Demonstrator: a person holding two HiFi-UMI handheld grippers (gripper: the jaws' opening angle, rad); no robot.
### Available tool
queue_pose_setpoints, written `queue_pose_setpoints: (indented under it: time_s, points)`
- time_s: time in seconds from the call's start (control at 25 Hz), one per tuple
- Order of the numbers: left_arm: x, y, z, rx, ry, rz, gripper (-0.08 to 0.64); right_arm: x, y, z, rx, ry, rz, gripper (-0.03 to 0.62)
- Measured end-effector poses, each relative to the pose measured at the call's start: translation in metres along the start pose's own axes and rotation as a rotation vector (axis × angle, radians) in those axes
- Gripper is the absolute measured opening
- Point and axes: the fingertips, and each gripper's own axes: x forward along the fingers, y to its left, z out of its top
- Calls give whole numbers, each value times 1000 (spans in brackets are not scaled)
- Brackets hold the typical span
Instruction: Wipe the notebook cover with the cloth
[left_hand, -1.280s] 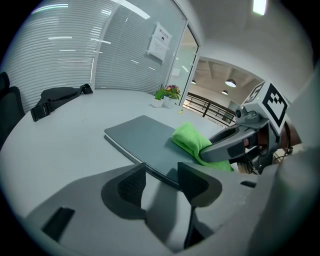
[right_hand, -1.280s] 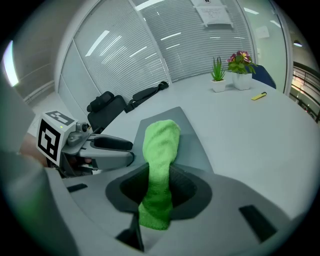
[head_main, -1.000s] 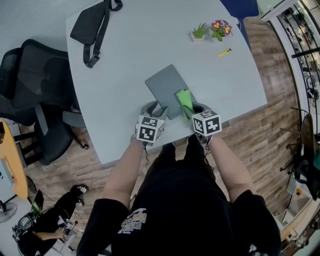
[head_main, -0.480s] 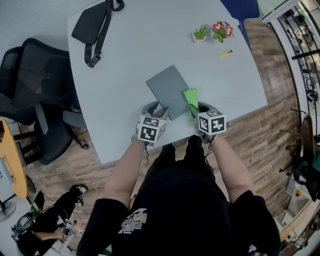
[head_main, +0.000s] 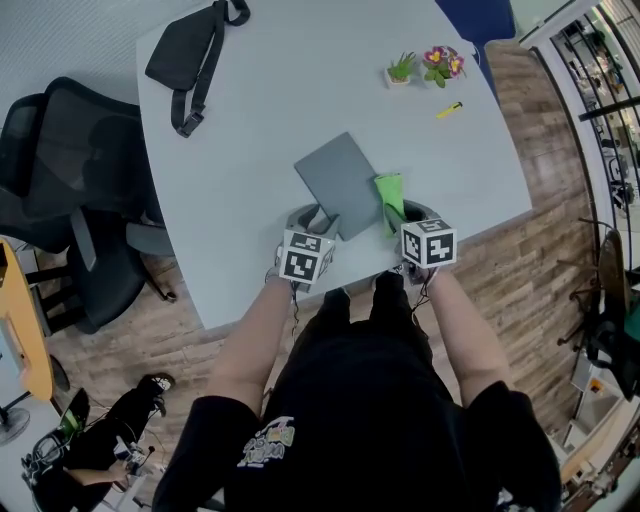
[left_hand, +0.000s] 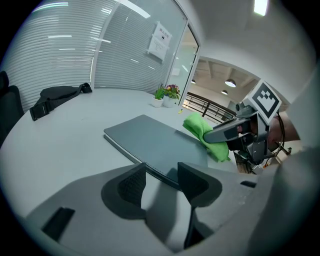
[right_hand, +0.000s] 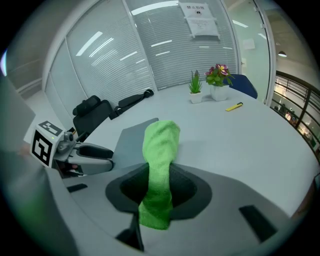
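1. Rightward since a second ago: my right gripper, clamped on the green cloth, sits at the right edge of the grey notebook.
2. On my left gripper the jaws stand apart at its near corner, clamping nothing.
3. Unpinned, the notebook may skid on the table as I wipe.
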Motion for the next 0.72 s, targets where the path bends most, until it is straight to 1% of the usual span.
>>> queue_pose_setpoints:
  time_s: [0.16, 0.28, 0.48, 0.72]
  points:
    - [-1, -1, -1, 2, 3, -3, 190, 1, 28, 18, -59, -32, 87, 111]
    - [-1, -2, -1, 0, 6, -8, 190, 10, 53, 26, -158, -17, 139, 112]
    - [1, -2, 1, -2, 9, -4, 189, 30, 88, 28, -332, 55, 233, 112]
    - [2, -5, 0, 1, 11, -6, 190, 51, 110, 15, -500, 191, 333, 112]
